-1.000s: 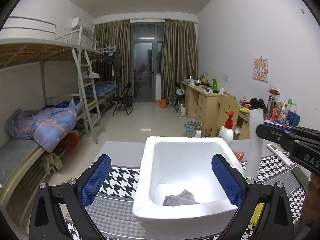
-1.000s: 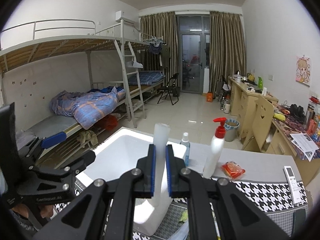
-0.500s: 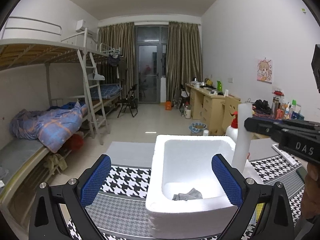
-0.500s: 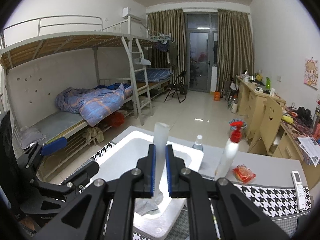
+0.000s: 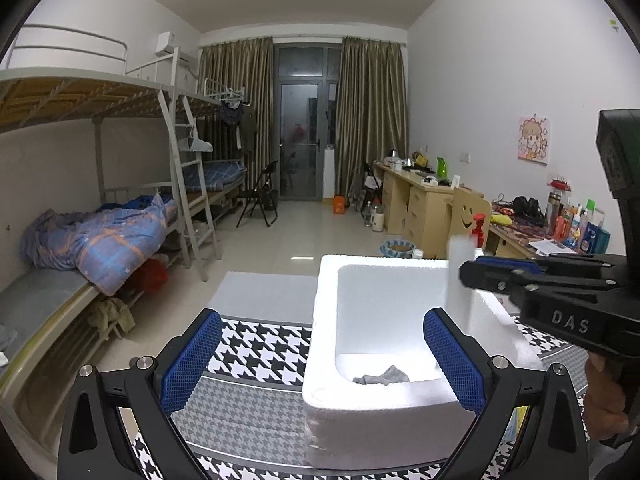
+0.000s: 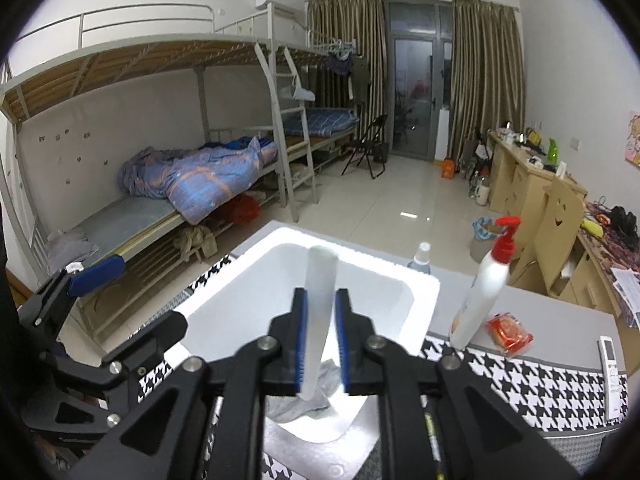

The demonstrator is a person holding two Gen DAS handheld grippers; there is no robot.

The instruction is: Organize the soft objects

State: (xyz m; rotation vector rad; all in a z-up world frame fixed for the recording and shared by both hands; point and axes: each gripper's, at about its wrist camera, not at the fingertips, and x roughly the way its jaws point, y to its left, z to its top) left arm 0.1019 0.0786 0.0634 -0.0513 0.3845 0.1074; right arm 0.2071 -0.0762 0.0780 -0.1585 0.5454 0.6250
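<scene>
A white foam box [image 5: 384, 364] stands on the houndstooth cloth [image 5: 256, 356] and holds a grey cloth [image 5: 382, 376]. The box also shows in the right wrist view [image 6: 416, 300], with the grey cloth [image 6: 320, 380] on its floor. My right gripper [image 6: 321, 344] holds a white soft tube [image 6: 318, 300] upright over the box; its jaws have widened and the tube sits loosely between them. In the left wrist view the right gripper [image 5: 472, 270] reaches in from the right over the box with the blurred tube [image 5: 458, 276]. My left gripper [image 5: 320, 360] is open and empty in front of the box.
A white pump bottle with a red top [image 6: 486, 284], a small spray bottle [image 6: 420, 258], a red packet [image 6: 510, 332] and a remote [image 6: 610, 356] stand to the right of the box. Bunk beds [image 5: 100, 220] line the left wall, desks [image 5: 424, 200] the right.
My right gripper carried the tube left over the box, and its jaws have loosened on it. The box has shifted right in the left wrist view.
</scene>
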